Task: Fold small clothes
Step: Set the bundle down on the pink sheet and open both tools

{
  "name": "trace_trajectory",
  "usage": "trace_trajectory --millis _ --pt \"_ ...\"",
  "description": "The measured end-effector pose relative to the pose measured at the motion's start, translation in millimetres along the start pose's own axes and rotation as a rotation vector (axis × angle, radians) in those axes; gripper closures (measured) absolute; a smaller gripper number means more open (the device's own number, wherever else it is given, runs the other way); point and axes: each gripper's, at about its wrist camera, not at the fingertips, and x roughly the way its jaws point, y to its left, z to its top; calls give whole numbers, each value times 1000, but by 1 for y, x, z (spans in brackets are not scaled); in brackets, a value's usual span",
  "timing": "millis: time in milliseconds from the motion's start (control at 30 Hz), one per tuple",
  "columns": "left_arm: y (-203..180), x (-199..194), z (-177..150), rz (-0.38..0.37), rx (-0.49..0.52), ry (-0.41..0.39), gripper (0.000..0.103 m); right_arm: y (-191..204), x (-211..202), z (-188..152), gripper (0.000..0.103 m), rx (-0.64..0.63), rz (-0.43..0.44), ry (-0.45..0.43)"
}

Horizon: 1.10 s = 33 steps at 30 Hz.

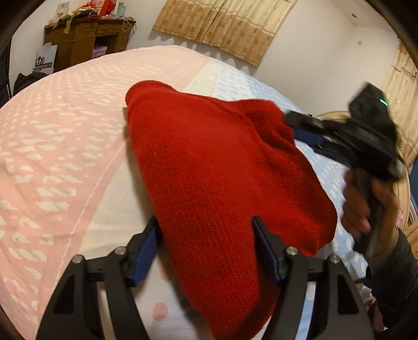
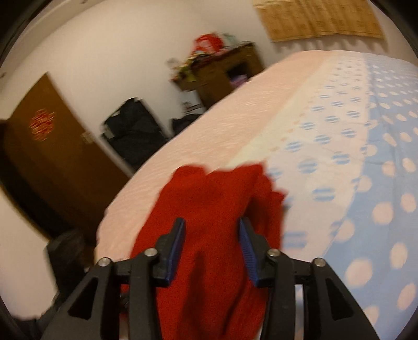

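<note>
A red knitted garment [image 1: 209, 157] lies bunched and folded over on the bed [image 1: 52, 130]. My left gripper [image 1: 207, 240] stands wide at its near end. The cloth fills the gap between the blue pads [image 1: 146, 251], which do not pinch it. In the left wrist view my right gripper [image 1: 295, 128], held by a hand [image 1: 360, 206], is blurred at the garment's far right edge. In the right wrist view my right gripper [image 2: 211, 235] stands apart around the red garment [image 2: 209, 188], which rests loosely between its pads [image 2: 175, 248].
The bed cover is pink on one side and pale blue with dots [image 2: 365, 157] on the other. A cluttered wooden desk [image 1: 78, 39] stands against the far wall beside a curtain [image 1: 222, 23]. A brown door [image 2: 47, 146] and dark bags [image 2: 133, 130] are past the bed's edge.
</note>
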Motion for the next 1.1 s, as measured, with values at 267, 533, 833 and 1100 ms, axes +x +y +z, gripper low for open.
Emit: trace_trajectory --millis 267,533,833,1100 --pt "-3 -13 -14 30 7 13 16 -21 9 -44 50 83 -93 91" --pt "-12 -41 -25 57 59 -12 16 -5 -14 -35 48 -7 -375 4" --pt "-35 -79 -33 89 162 -100 15 22 -84 -47 48 56 -381 -111" --pt "-60 -114 -29 83 229 -199 8 88 -116 -80 48 -62 -385 -145"
